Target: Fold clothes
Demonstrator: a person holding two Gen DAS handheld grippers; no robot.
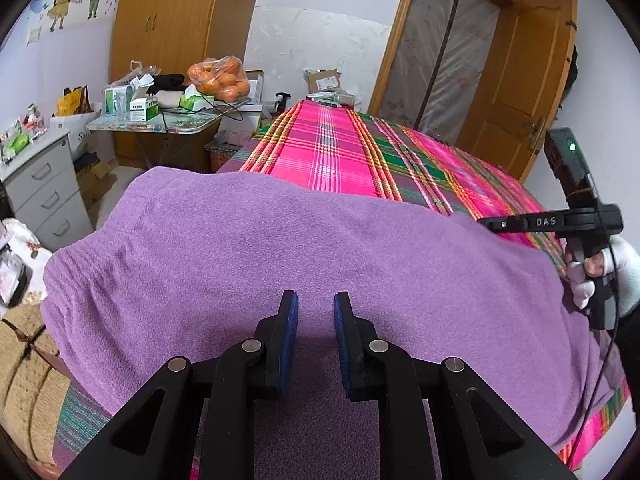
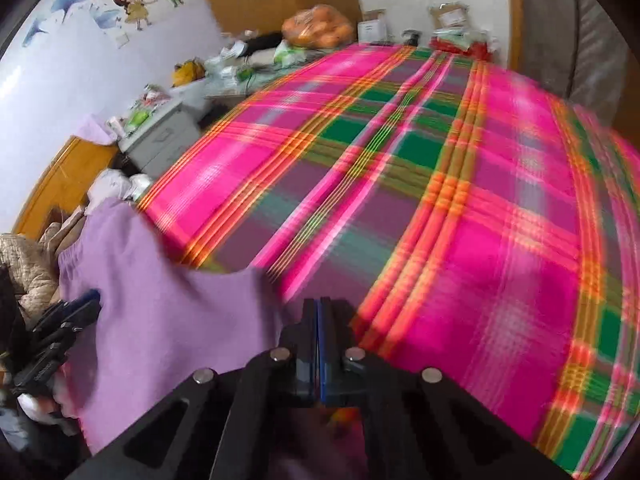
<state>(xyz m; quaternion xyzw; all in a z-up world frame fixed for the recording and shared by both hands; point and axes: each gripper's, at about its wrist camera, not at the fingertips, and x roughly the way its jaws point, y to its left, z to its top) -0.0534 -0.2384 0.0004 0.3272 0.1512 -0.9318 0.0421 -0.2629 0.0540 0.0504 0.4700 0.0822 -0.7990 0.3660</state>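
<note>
**Q:** At the near edge of the bed, what do the two wrist views show?

**A:** Nearest the left camera, the left claw (image 1: 316, 316) hovers low over a purple garment (image 1: 280, 248), its blue pads parted by a narrow gap with nothing between them. The garment lies spread across the near end of the bed (image 1: 344, 148), on a pink-and-green plaid cover, with a gathered band at its nine o'clock end.

**Q:** And the right claw?

**A:** In its own blurred view the right claw (image 2: 319, 320) has its pads pressed together. Purple cloth reaches up to it from eight o'clock, but whether any is pinched between the pads cannot be told.

**Q:** How far along is the folding?

**A:** Hard to settle. The garment looks broad and fairly smooth; that would fit a piece laid out for folding, or one already doubled over once. No compact, finished bundle shows.

**Q:** Beyond it?

**A:** Bare plaid cover runs toward twelve o'clock; a cluttered desk (image 1: 160, 124) with a bag of oranges (image 1: 220, 78) stands at eleven.
</note>
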